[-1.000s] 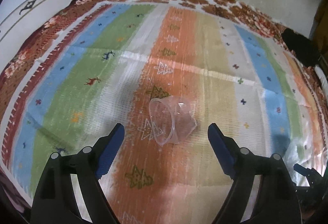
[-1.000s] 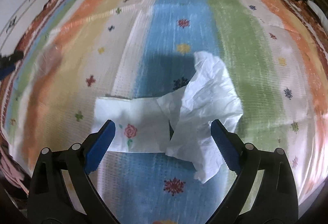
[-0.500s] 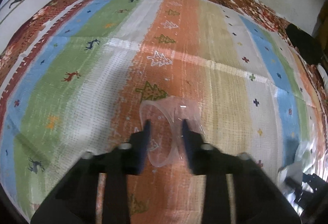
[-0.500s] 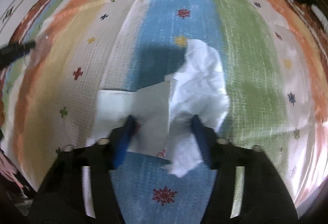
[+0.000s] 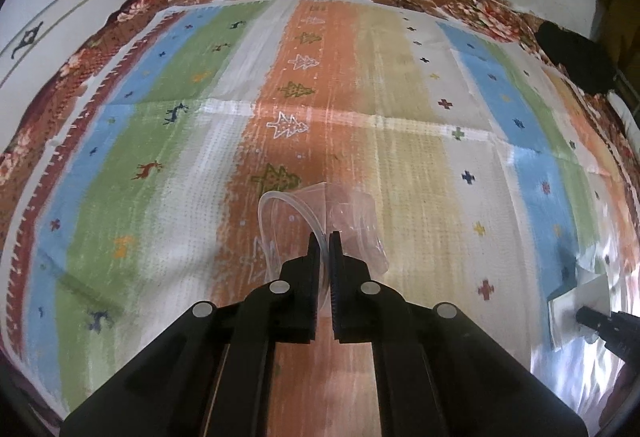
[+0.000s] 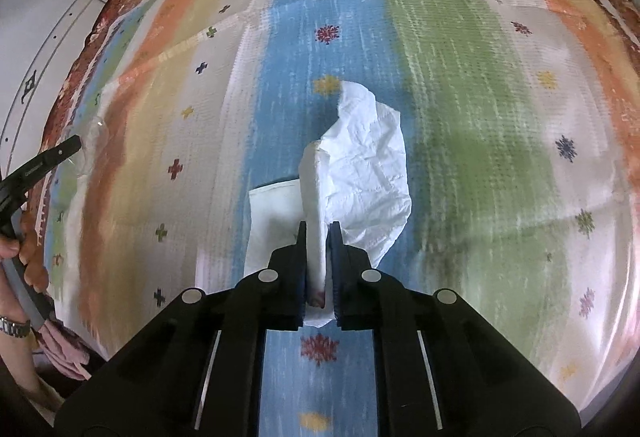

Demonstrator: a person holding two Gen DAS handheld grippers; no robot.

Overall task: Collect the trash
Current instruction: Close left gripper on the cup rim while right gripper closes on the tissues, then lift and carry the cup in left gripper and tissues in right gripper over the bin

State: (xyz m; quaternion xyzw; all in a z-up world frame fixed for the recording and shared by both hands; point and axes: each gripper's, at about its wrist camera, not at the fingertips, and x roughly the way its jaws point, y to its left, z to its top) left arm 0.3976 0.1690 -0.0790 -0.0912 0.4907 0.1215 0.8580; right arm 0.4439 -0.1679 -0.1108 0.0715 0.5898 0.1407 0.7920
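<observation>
Pinching a clear plastic cup (image 5: 352, 221), the left gripper (image 5: 325, 237) fingers and right gripper (image 6: 318, 227) fingers, clamping white tissue (image 6: 368, 165), just closed over the striped mat (image 5: 412, 165).

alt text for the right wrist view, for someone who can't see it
The right gripper, its jaws just closed, pinches white tissue paper on a bed cover striped blue, green, orange and cream. At the left edge, the left gripper holds a clear plastic cup.

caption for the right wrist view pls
Right tongs pinch crumpled white tissues on a striped mat.
</observation>
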